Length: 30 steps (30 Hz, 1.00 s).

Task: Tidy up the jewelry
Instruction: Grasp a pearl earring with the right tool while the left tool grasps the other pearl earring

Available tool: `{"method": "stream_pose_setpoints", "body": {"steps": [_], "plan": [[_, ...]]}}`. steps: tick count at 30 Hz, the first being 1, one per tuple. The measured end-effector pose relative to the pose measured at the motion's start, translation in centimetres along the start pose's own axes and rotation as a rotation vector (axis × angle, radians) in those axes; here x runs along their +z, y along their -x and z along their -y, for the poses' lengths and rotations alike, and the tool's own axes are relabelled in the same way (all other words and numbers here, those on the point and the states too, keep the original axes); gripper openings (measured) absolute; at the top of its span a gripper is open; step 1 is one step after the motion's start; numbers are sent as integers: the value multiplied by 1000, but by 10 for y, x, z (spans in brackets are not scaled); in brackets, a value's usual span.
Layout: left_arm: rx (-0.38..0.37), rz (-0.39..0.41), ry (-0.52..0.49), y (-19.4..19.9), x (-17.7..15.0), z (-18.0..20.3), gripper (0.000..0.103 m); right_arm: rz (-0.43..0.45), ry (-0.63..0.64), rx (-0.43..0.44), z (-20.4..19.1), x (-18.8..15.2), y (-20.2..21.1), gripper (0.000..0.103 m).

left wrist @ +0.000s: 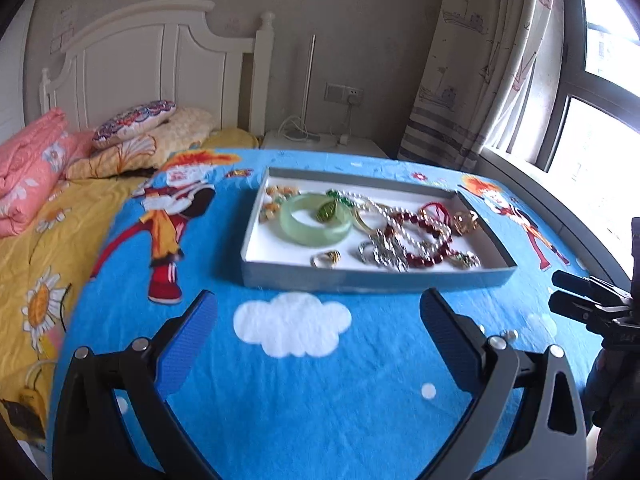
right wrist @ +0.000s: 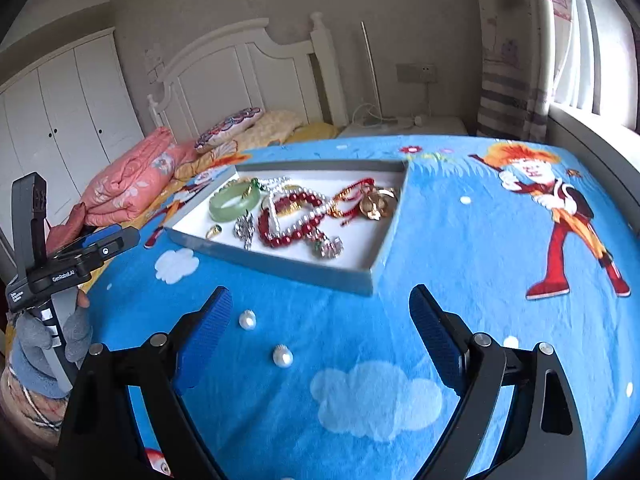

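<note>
A shallow grey tray [left wrist: 372, 280] with a white floor sits on a blue cartoon blanket. It holds a green jade bangle [left wrist: 315, 220], a pearl necklace [left wrist: 394, 216], a dark red bead bracelet [left wrist: 428, 256], rings and gold pieces. The tray [right wrist: 332, 276] also shows in the right wrist view, with the bangle [right wrist: 234, 202] and red beads [right wrist: 288, 236]. Two loose pearl earrings [right wrist: 247, 320] [right wrist: 283, 356] lie on the blanket between my right fingers. My left gripper [left wrist: 320, 320] is open and empty, short of the tray. My right gripper [right wrist: 320, 312] is open and empty.
The blue blanket [left wrist: 304, 400] covers a bed with a yellow sheet [left wrist: 44, 248], a pink quilt [left wrist: 28, 168] and pillows at the left. A white headboard, a nightstand [left wrist: 320, 144], curtain and window stand behind. The right gripper shows at the edge of the left view [left wrist: 592, 300].
</note>
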<state>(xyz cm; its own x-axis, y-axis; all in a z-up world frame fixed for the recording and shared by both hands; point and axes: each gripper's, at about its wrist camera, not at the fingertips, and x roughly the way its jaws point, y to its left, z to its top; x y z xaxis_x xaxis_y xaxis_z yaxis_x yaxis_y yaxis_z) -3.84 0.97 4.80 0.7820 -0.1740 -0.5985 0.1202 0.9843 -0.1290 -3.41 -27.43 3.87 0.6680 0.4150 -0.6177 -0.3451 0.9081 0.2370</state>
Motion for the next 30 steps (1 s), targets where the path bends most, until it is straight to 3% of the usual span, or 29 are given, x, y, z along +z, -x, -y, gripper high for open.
{"method": "stream_pose_setpoints", "body": {"steps": [10,20,30], "plan": [[26,-119,-16,-19,-18,6,100,-67,112,11,-25,-20,-6,83],[5,-123,-2,-22,-17,0,100,-193,187,-20,-40,-27,-30,49],[-3,-128,-7,-22,-18,3,100,-209,207,-34,-45,-24,-37,31]]}}
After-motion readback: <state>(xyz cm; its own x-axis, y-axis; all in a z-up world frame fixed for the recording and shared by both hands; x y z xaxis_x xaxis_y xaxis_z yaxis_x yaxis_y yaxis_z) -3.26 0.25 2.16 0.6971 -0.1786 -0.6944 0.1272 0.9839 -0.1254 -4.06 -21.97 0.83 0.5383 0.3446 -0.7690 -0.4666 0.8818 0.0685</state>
